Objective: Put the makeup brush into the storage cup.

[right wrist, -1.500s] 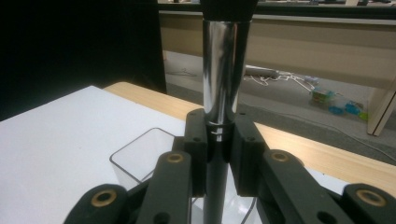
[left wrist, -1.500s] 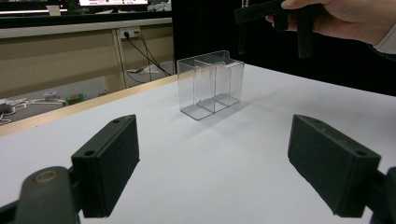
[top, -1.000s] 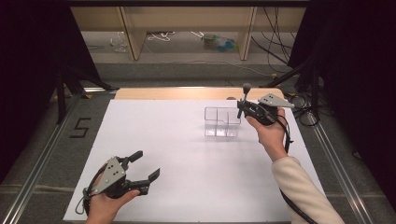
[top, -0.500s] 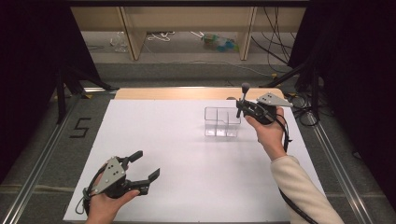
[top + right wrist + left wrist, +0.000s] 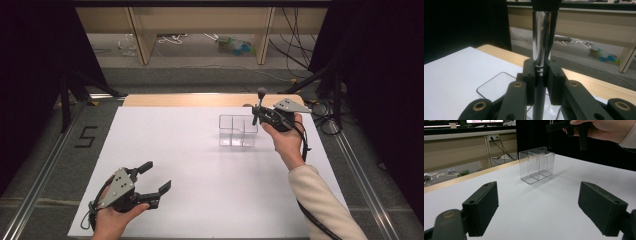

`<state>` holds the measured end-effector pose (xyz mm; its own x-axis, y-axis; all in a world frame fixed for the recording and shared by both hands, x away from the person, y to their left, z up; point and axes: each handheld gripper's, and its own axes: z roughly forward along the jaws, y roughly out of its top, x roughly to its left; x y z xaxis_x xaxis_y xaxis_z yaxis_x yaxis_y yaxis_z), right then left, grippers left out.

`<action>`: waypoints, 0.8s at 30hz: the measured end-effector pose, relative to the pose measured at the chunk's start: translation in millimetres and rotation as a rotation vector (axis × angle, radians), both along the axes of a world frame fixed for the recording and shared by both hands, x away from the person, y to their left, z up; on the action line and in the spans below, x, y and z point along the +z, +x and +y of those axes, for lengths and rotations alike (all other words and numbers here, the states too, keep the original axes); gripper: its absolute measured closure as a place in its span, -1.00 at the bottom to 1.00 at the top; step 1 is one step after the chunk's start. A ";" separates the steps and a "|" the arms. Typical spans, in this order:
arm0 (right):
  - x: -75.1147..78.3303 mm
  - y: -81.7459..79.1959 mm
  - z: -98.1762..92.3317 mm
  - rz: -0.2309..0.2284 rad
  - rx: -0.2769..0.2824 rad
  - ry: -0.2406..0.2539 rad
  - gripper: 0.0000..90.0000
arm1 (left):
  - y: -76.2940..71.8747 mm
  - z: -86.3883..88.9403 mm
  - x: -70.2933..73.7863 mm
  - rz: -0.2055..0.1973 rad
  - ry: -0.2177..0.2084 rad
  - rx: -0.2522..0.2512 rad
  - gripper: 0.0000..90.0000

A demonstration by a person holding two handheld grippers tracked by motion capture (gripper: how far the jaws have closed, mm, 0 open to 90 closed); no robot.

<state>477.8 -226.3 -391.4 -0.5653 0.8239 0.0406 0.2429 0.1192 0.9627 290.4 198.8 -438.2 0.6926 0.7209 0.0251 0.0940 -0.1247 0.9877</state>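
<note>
A dim room, black curtains down both sides, pale wooden furniture and loose cables on the floor at the back, and in the middle a desk (image 5: 200,165) under a white sheet with a strip of bare wood along its far edge. A black number five is marked on the floor to the left of it.

Over on the far right side of the sheet stands a clear plastic organiser (image 5: 238,131), upright, with see-through walls splitting it into compartments. From the left claw view it (image 5: 537,165) sits well ahead across open white surface, nothing inside that can be made out.

Now the right claw (image 5: 256,113) is up just beside the organiser's right edge, above it, held in a hand (image 5: 286,140) with a cream sleeve behind. It's clamped tight on a slim metal rod (image 5: 259,102) with a dark rounded top. The rod stands upright in the high view. In the right claw view the two black jaws pinch the shiny tube (image 5: 541,37) from both sides, and the rod's lower dark part runs down between them, with a corner of the organiser (image 5: 495,86) below. Whether the rod's lower end reaches into a compartment is not clear.

The left claw (image 5: 157,179) is at the near left corner, well apart from the organiser, low over the sheet in the person's left hand (image 5: 114,220). Jaws spread wide, nothing between them, just white desk showing through the gap.
</note>
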 end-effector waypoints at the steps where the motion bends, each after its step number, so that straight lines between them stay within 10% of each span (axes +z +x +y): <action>1: 0.1 0.8 -0.5 -0.007 0.004 -0.005 0.77 | 0.0 0.0 0.0 0.000 0.001 0.000 -0.63; 24: -1.1 6.3 2.7 -0.003 -0.005 -0.005 0.77 | 0.6 -0.7 -0.8 0.002 -0.003 -0.004 -0.63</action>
